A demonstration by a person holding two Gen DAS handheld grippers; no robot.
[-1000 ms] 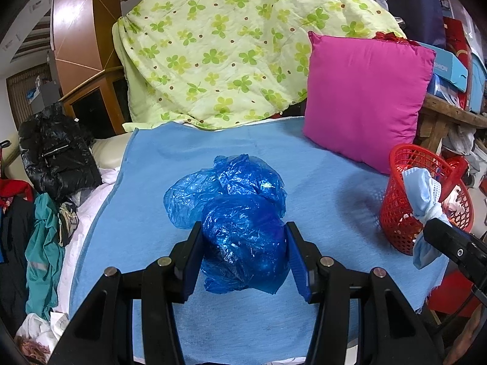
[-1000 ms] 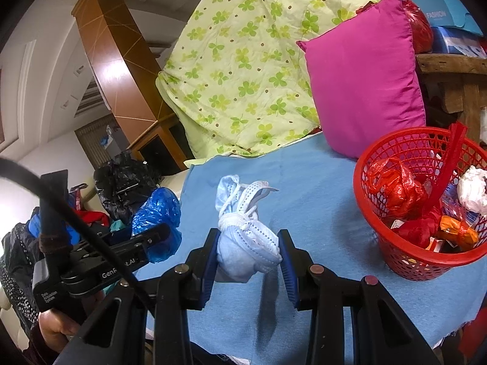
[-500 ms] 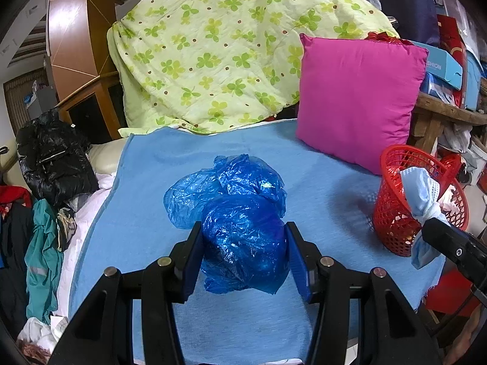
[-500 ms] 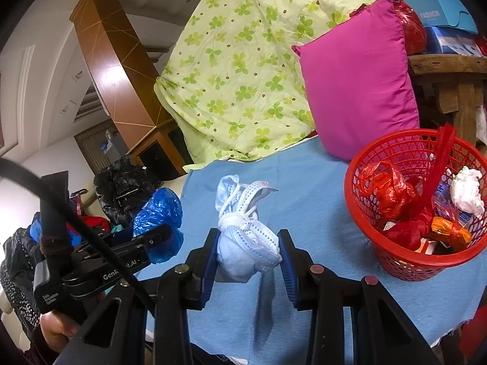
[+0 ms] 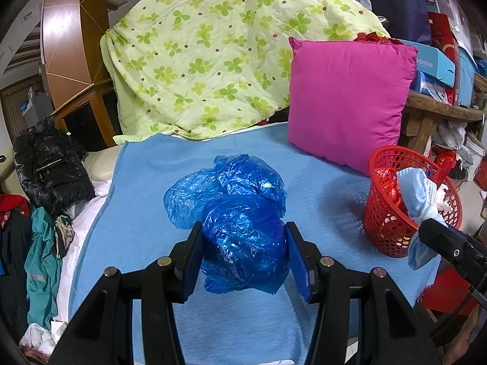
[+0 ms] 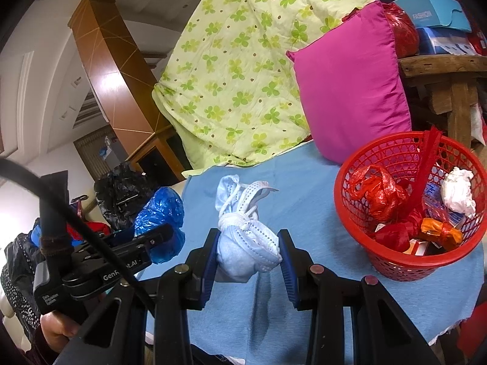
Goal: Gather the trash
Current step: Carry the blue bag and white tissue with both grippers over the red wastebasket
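Observation:
My left gripper (image 5: 243, 258) is shut on a crumpled blue plastic bag (image 5: 237, 222) and holds it above the blue cloth (image 5: 146, 200). My right gripper (image 6: 248, 255) is shut on a balled-up light blue face mask (image 6: 243, 243) tied with its white straps, left of the red mesh basket (image 6: 404, 261). The basket sits at the cloth's right edge and holds red plastic, white paper and an orange wrapper. In the left wrist view the mask (image 5: 417, 194) hangs in front of the basket (image 5: 383, 228). The left gripper with the bag (image 6: 161, 219) shows at left in the right wrist view.
A magenta pillow (image 5: 347, 100) leans behind the basket, beside a green flowered quilt (image 5: 219, 54). A wooden bench (image 6: 447, 73) with boxes stands at right. Black and teal clothes (image 5: 45, 200) pile up left of the cloth.
Both grippers have shifted slightly with their loads still held. The basket now sits a little further left and closer in the right wrist view.

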